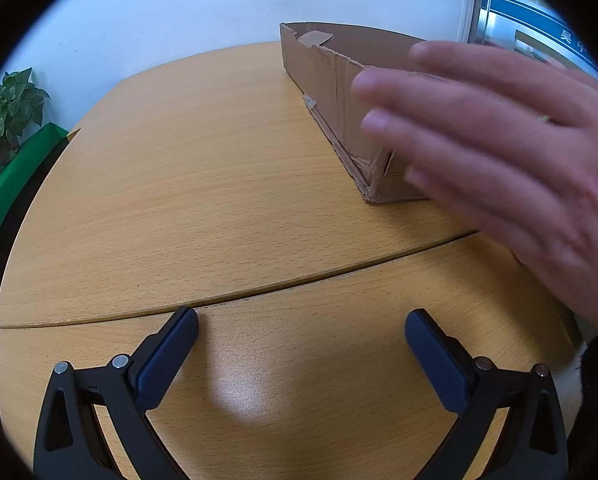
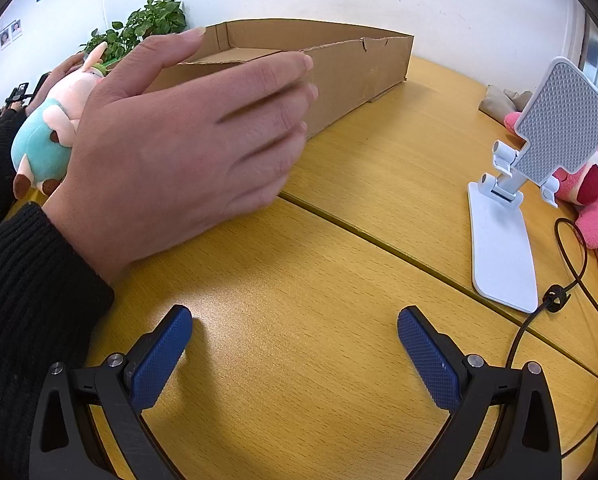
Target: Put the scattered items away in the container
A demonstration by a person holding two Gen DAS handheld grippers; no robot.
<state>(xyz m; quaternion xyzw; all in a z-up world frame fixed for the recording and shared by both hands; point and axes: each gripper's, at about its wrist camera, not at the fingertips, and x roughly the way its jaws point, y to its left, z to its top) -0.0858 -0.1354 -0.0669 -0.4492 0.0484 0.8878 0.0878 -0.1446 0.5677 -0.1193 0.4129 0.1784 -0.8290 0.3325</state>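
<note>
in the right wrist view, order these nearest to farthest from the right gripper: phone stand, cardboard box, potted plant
From the right gripper:
1. white phone stand, on the table to the right
2. cardboard box, ahead, mid-table
3. potted plant, behind the box, upper left

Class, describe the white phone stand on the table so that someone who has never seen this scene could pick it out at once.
Start at the wooden table and find the cardboard box at its far side. Look right of the box, towards the pink plush toy at the table's edge. The phone stand rises just in front of it: the only hard white object, with a flat base and a tilted, dimpled back plate.
</note>
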